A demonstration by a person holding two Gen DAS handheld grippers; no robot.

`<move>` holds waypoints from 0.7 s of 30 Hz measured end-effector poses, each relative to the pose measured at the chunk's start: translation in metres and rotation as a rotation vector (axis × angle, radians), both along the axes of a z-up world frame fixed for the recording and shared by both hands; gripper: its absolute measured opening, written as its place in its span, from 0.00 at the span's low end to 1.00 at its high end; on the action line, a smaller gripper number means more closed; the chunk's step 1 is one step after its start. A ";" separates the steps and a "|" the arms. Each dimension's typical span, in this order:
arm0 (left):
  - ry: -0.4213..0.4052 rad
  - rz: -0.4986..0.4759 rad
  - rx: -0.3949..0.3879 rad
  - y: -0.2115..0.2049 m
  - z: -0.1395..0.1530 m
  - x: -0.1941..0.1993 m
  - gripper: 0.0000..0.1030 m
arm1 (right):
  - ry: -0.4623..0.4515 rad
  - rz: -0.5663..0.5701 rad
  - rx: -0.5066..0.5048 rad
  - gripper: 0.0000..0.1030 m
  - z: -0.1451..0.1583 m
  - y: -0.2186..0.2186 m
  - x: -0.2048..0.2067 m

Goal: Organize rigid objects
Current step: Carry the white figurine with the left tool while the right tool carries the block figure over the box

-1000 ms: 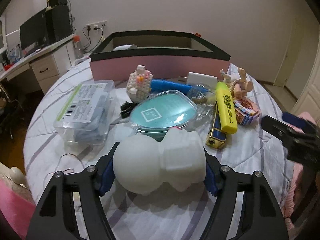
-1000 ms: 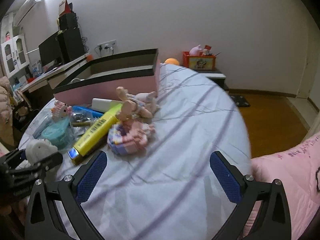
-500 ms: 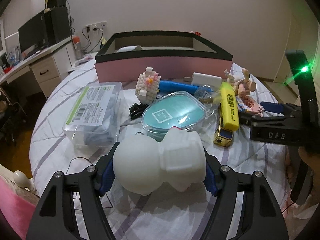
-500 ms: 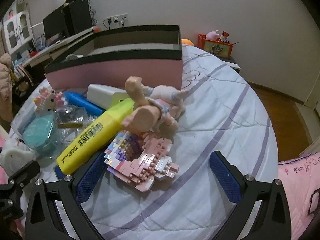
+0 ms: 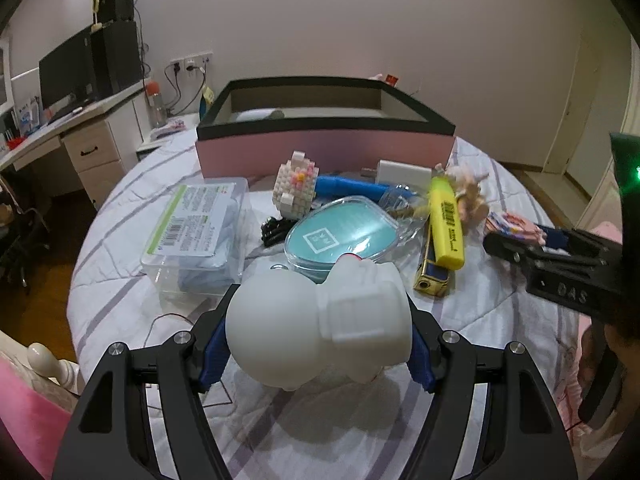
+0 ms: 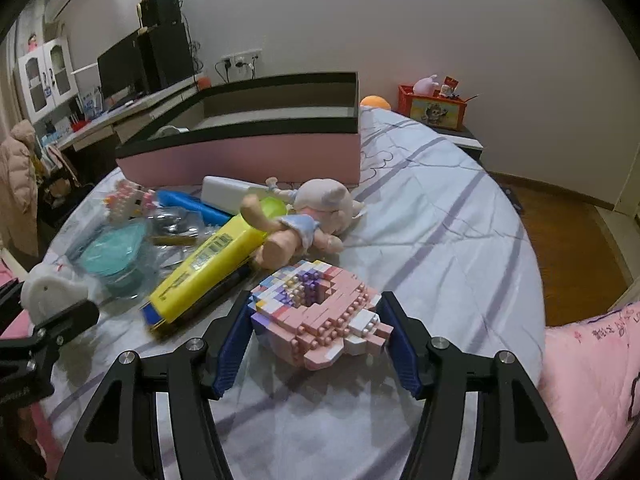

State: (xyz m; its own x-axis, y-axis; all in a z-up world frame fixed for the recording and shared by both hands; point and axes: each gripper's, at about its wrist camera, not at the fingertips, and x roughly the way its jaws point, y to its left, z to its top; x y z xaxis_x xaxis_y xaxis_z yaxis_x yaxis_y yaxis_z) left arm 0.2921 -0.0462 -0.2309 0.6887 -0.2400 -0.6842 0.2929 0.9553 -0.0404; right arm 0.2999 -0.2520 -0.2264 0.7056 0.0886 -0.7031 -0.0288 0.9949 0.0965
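Between the closing right gripper point(image 6: 316, 338): a pink-and-purple brick model point(image 6: 320, 316), blocky; left gripper point(image 5: 318, 346) pinches a white figurine point(image 5: 320, 320).

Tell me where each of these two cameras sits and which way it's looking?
Left wrist: rides on the left gripper, looking along its fingers at the white figure clamped between them, toward the pink box; a hand shows at right.
Right wrist: rides on the right gripper, whose jaws have just been closing around the pink brick model.
Shared: the yellow highlighter, the box, each other's gripper.
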 end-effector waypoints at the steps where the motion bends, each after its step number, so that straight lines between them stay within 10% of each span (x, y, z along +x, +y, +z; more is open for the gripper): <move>1: -0.006 -0.001 -0.001 0.000 0.001 -0.001 0.70 | -0.005 0.001 0.004 0.61 0.001 0.001 -0.004; 21: -0.262 0.050 -0.029 0.006 0.087 -0.039 0.70 | -0.301 0.060 -0.005 0.62 0.089 0.051 -0.064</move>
State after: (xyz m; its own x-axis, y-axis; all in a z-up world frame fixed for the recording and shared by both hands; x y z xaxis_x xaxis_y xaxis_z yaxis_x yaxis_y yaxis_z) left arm 0.2527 -0.0401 -0.1436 0.8529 -0.2183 -0.4742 0.2493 0.9684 0.0026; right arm 0.2357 -0.2012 -0.1377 0.8760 0.1335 -0.4634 -0.1143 0.9910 0.0695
